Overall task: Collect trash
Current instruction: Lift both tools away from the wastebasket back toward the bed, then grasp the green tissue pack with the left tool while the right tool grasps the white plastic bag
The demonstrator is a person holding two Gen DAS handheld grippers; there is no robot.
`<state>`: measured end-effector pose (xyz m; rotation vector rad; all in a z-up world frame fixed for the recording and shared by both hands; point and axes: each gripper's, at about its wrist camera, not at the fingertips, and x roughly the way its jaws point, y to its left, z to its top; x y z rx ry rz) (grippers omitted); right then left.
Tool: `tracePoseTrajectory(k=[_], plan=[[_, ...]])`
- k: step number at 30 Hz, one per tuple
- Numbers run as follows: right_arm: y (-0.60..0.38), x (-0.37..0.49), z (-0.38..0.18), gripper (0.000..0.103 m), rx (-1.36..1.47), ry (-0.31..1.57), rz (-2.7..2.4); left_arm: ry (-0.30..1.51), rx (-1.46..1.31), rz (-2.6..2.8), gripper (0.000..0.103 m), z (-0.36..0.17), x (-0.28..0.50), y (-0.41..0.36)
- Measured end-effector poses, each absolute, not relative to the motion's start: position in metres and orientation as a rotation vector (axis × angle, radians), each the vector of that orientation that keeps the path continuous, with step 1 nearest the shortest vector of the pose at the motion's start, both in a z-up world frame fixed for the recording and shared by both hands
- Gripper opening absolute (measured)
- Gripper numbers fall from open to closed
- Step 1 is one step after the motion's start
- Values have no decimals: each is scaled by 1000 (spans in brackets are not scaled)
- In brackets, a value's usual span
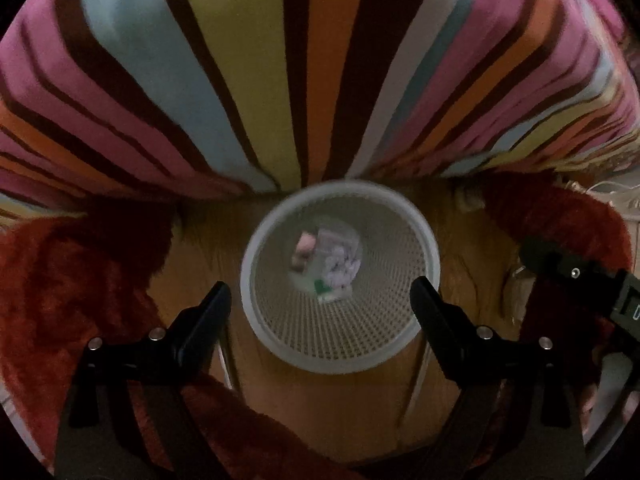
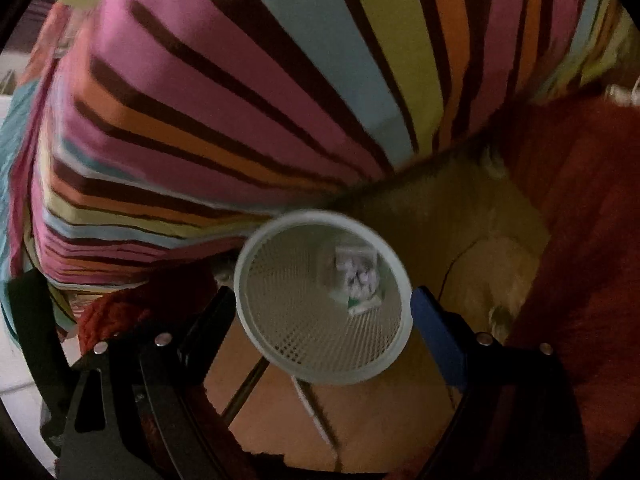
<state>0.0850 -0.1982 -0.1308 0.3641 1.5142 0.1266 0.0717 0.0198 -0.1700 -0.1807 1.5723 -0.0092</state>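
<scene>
Both grippers hang over the bin with jaws spread wide and nothing between them: the left gripper (image 1: 322,304) and the right gripper (image 2: 324,312) each frame the white mesh wastebasket (image 1: 340,354) from above. It stands on a wooden floor (image 1: 360,420) just beside a striped bedcover (image 1: 248,80), with red fuzzy fabric (image 1: 60,280) on either side. At the bottom of the wastebasket lie crumpled wrappers (image 1: 340,264) and a pink scrap (image 1: 306,246), blurred. That trash looks light, soft and crushable, so a gentle pinch on any raised fold should do. The basket itself seems light, thin plastic; its rim is probably the best hold.
</scene>
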Motion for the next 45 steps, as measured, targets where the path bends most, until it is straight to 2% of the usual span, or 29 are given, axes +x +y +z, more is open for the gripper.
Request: tracePoseTrajectory(k=[14,26,45], plan=[[-206,96,-37,85,203,1091,128,1264,-183,20,88,-87,70,30],[-198,118,-13,85,138,991,135,1056,-152,62,88,-38,85,43],[-216,193,6,85,142,927,85,1003,-189,79,88,-25,164,70]])
